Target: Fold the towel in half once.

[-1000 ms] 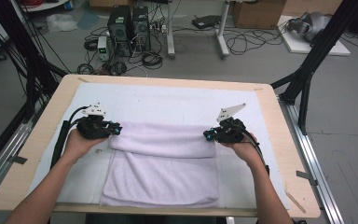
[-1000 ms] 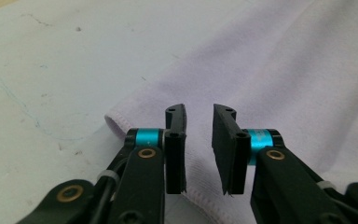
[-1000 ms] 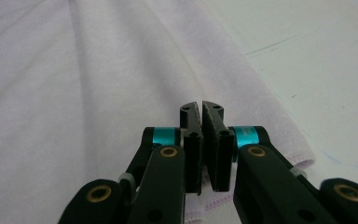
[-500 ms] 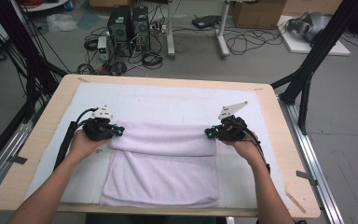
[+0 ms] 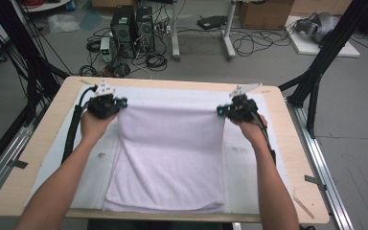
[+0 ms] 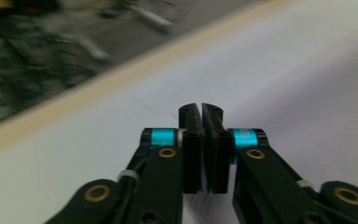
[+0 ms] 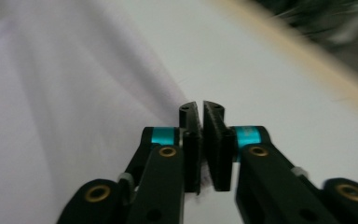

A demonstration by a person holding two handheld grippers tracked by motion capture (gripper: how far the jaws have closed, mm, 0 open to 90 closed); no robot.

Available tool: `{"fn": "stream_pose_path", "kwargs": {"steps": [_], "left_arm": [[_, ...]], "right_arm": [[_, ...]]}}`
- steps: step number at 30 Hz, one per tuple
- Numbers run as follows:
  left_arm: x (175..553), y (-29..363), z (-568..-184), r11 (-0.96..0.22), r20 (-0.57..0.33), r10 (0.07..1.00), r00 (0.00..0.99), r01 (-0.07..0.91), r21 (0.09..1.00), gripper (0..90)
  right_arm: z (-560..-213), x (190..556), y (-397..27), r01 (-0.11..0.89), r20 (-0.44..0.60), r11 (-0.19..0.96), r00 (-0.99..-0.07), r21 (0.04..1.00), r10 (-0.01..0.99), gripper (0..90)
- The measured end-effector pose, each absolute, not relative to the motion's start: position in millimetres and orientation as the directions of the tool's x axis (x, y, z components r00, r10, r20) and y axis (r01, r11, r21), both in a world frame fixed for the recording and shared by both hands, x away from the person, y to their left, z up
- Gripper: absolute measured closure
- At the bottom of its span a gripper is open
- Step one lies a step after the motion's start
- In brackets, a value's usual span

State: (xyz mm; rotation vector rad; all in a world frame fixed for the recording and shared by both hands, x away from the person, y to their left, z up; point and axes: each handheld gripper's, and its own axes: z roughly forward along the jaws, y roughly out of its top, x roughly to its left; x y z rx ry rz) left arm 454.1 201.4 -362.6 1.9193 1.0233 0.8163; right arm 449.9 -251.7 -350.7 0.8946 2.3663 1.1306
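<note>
Soft matt terry towel [image 5: 172,153], pale wood table [image 5: 297,158]

Even, soft indoor light falls from above in the high view, with faint shadows under the forearms and no glare on the table [image 5: 38,158]. That picture is slightly soft. Both gripper views are streaked with motion blur in the background, while the black tongs near the lens stay sharp.

Bare mat [image 5: 249,177] strips flanking the towel [image 5: 172,158]
</note>
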Motion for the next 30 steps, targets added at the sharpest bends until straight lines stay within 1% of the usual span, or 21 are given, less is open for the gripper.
{"fn": "stream_pose_path", "kwargs": {"steps": [1,2,3,4,6,9,10,12,16,19,22,25,30], "left_arm": [[459,200,-362,-0.358,0.164,0.874,0.457,0.377,0.854,70.2],[461,199,-363,-0.363,0.172,0.877,0.449,0.382,0.85,70.2],[462,200,-365,-0.368,0.17,0.871,0.462,0.383,0.847,70.2],[462,202,-368,-0.376,0.158,0.861,0.483,0.397,0.837,70.1],[458,207,-376,-0.402,0.149,0.842,0.519,0.417,0.815,66.9],[444,217,-388,-0.375,0.087,0.832,0.548,0.44,0.816,63.3],[437,219,-391,-0.381,0.086,0.823,0.561,0.435,0.816,62.5],[421,224,-397,-0.383,0.062,0.799,0.599,0.425,0.82,61.6],[391,230,-402,-0.415,0.058,0.747,0.663,0.396,0.819,58.9],[362,234,-406,-0.439,0.055,0.704,0.708,0.374,0.817,57.1],[336,237,-410,-0.463,0.052,0.663,0.747,0.354,0.812,56.8],[304,241,-418,-0.492,0.045,0.615,0.787,0.339,0.802,56.7],[257,241,-428,-0.547,0.036,0.518,0.855,0.298,0.782,56.6]], "right_arm": [[-350,460,-252,0.415,-0.042,0.45,-0.696,0.791,0.717,75.3],[-352,463,-252,0.423,-0.051,0.46,-0.69,0.781,0.722,73.7],[-354,465,-251,0.431,-0.069,0.482,-0.687,0.763,0.724,73.5],[-358,465,-251,0.437,-0.059,0.486,-0.695,0.757,0.717,72.9],[-365,460,-252,0.434,-0.05,0.499,-0.715,0.75,0.697,70.3],[-374,450,-257,0.436,-0.002,0.475,-0.735,0.764,0.678,66.4],[-376,445,-258,0.438,0.009,0.478,-0.744,0.761,0.668,65.5],[-380,431,-258,0.422,0.011,0.494,-0.768,0.76,0.64,63.8],[-383,402,-256,0.394,0.025,0.503,-0.805,0.769,0.593,61.3],[-388,372,-253,0.368,0.035,0.501,-0.831,0.783,0.555,59.3],[-393,347,-247,0.345,0.034,0.523,-0.857,0.779,0.515,57.3],[-401,317,-244,0.309,0.03,0.527,-0.881,0.792,0.473,57.6],[-420,277,-241,0.29,0.061,0.528,-0.91,0.798,0.409,56.2]]}}
